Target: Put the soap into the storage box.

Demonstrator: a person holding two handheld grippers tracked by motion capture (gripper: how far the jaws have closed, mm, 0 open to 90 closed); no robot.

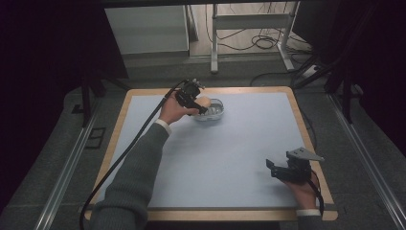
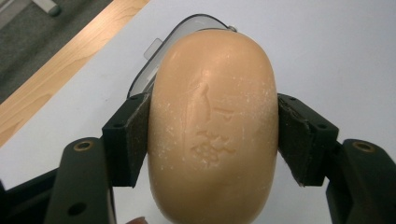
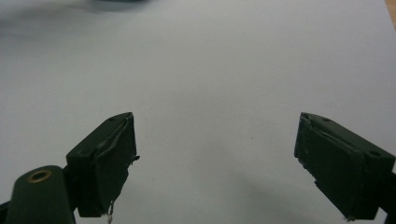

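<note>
Soap bar (image 2: pixel 212 126), peach-coloured and oval, sits clamped between the jaws of the left gripper (image 2: pixel 213 135) above a clear soap dish (image 1: pixel 213 111) at the far side of the pale blue surface (image 1: pixel 215 158). Near the right edge, the right gripper (image 3: pixel 215 158) rests with jaws wide apart, holding nothing.
</note>
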